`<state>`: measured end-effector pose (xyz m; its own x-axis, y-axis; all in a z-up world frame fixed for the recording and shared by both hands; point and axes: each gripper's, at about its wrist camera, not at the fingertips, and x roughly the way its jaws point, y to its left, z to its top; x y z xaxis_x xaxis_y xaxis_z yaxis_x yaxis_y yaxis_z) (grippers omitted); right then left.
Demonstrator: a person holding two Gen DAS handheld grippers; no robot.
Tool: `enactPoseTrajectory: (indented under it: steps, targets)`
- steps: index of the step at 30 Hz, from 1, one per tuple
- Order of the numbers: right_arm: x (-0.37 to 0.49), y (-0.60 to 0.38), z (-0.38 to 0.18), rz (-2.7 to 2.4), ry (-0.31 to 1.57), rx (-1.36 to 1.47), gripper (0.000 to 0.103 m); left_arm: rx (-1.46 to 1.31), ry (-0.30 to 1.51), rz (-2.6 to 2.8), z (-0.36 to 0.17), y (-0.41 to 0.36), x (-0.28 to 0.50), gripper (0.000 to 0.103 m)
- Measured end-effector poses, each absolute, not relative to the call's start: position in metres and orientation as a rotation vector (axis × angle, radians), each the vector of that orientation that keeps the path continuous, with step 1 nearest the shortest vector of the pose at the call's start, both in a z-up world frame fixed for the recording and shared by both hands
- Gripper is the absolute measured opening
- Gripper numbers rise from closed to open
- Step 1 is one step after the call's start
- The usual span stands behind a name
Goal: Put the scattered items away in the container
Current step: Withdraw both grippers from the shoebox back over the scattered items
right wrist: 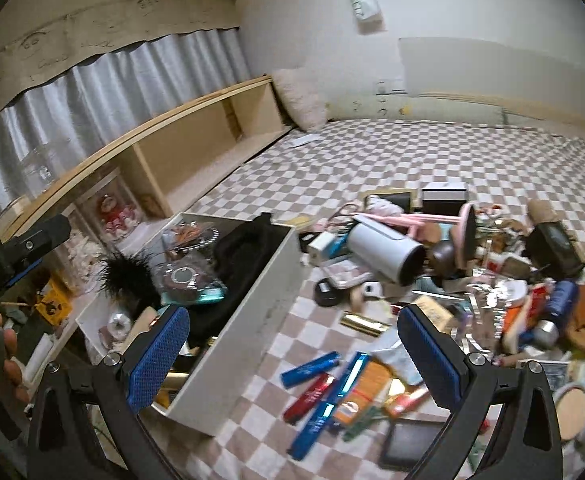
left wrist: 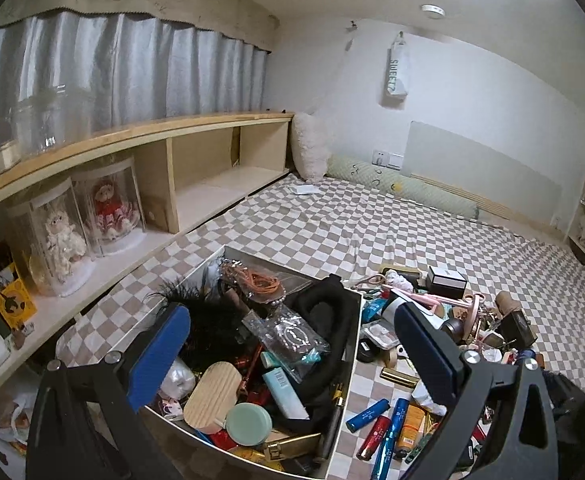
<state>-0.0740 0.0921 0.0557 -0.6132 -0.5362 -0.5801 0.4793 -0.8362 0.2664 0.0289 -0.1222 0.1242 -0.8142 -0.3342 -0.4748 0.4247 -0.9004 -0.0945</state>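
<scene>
— Blue pads on both tools, and both pairs stand spread wide. The left gripper (left wrist: 292,364) hangs released over the near end of the container (left wrist: 350,364), nothing between its fingers.

— And the right gripper (right wrist: 294,354)?

— Released too, empty, poised over the near edge of the checkered bedspread (right wrist: 372,152), just beside the container's (right wrist: 248,320) long white wall. Under it lie a blue tube (right wrist: 310,369), a red tube (right wrist: 308,396) and a longer blue one (right wrist: 334,396), close together, with an orange packet (right wrist: 362,392) touching them.

— What is already in the box?

— Near end: a pale wooden oval (left wrist: 212,396) touching a mint round tin (left wrist: 248,424), and a light blue tube (left wrist: 284,394) beside them. Middle: a clear plastic bag (left wrist: 288,332) and a black strap-like thing (left wrist: 328,312) curled along the right wall. Far end: orange cord (left wrist: 260,280) and, at the left wall, a black feathery tuft (left wrist: 196,300).

— The rest of the clutter?

— Still on the bedspread, right of the box. A gold tube (right wrist: 362,324) lies just past the coloured tubes, then a white cylinder (right wrist: 386,250) on its side, a pink mirror stand (right wrist: 466,236) beside it, and a black box (right wrist: 442,198) at the heap's far side.

— Beyond that?

— Bare bedspread up to a fluffy white pillow (left wrist: 310,148) and a green bolster (left wrist: 396,190) at the far edge. Along the left side runs a wooden shelf (left wrist: 132,136) with two dolls in clear cases (left wrist: 110,206). In the right view a hand (right wrist: 6,356) shows at the left edge holding the other tool.
</scene>
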Motion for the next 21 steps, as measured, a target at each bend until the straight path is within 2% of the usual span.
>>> enactPoseTrajectory:
  steps: [21]
  targets:
    - [-0.064,0.169,0.067,-2.612,-0.056,0.942,0.103,0.719,0.206,-2.752,0.112,-0.083,0.021,0.103]
